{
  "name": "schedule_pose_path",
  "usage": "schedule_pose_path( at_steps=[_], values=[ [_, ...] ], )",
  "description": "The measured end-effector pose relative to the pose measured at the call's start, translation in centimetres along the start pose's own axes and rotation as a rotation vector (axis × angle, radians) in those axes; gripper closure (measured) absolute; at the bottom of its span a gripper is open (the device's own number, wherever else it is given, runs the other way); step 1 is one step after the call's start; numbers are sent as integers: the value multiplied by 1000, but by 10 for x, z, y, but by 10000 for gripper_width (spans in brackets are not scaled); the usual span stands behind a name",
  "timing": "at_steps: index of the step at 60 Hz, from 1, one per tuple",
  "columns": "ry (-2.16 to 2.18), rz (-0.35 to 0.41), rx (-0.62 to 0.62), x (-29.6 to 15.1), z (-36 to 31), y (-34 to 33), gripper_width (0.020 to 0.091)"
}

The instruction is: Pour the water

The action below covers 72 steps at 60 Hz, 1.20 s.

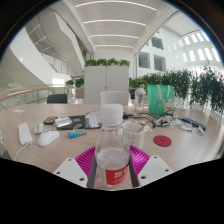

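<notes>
fingers (112, 166): mine, low at the front, magenta pads (85, 157) facing in, closed in on the bottle from both sides
bottle (112, 150): clear plastic, white cap, red label low down (text too small to read), upright between my fingers and held there
table (190, 150): round, wooden, spreading out ahead of my fingers
glass (134, 133): clear, just ahead and a little right of the bottle
red disc (162, 142): flat on the table, ahead and to the right
green bag (159, 97): well beyond my fingers, right of centre
mouse (49, 137): white, ahead to the left
plants (108, 63): on a white block far beyond the table
</notes>
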State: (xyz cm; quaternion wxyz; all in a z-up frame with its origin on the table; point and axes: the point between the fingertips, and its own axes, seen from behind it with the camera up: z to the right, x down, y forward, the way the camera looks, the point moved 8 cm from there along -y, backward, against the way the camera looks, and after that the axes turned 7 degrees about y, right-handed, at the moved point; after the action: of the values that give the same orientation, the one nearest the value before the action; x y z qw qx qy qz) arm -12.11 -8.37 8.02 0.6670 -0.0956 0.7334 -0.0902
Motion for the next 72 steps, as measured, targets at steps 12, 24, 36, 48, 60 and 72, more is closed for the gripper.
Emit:
schedule_pose_path(
  at_steps=[12, 24, 36, 48, 60, 72],
  values=[
    [-36, -13, -56, -1, -9, 5, 738],
    [53, -136, -135, -13, -20, 13, 738],
    [862, -288, -303, -66, -41, 52, 738],
    [1779, -567, -473, -96, -47, 74, 740],
    [2175, -522, -555, -130, -32, 92, 739],
    [2307, -506, -537, -131, -22, 93, 739]
  ],
)
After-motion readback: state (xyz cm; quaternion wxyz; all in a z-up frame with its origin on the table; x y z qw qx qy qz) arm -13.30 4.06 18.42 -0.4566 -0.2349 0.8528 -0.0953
